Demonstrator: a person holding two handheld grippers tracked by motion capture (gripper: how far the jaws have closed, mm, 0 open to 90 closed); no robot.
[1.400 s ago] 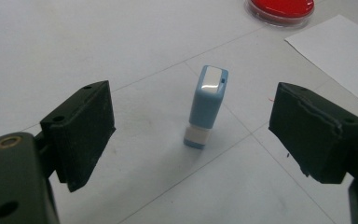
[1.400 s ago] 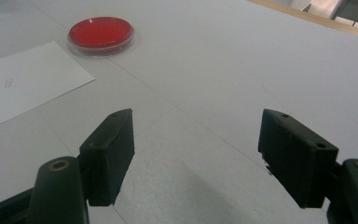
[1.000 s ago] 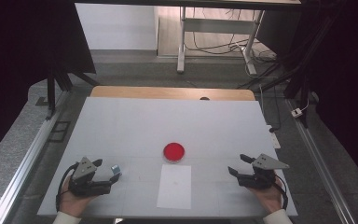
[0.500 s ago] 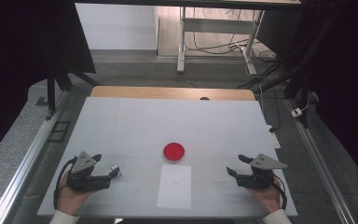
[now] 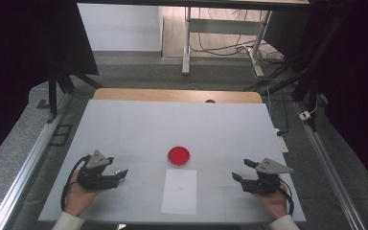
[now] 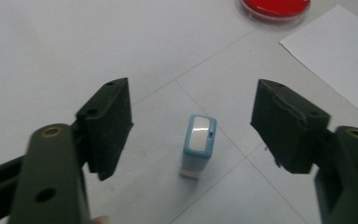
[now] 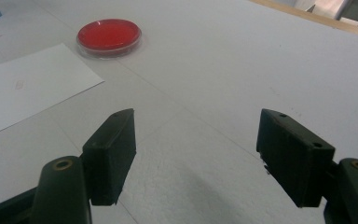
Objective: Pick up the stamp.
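A: Where is the left claw sitting?

B: It is resting low at the near left of the white table, held in the person's left hand; its jaws are standing wide apart and gripping nothing; in the left gripper view the claw is bracketing a small blue-and-white block, which is standing upright on the table between the jaws and touching neither.

A: And the right one?

B: The right claw is hovering at the near right, in the person's right hand; it is gaping just as wide; in the right gripper view the claw is framing bare table and nothing else.

A: What is lying between them?

B: A round red dish is sitting near the middle of the table; a white sheet of paper is lying just on the near side of it, its far edge close to the dish, though I cannot tell whether they are touching; both are lying well apart from either claw.

A: Are the gripper cameras catching those too?

B: Yes; the red dish is showing at the top of the left gripper view with the paper at its right; in the right gripper view the dish is sitting at the upper left, beside the paper.
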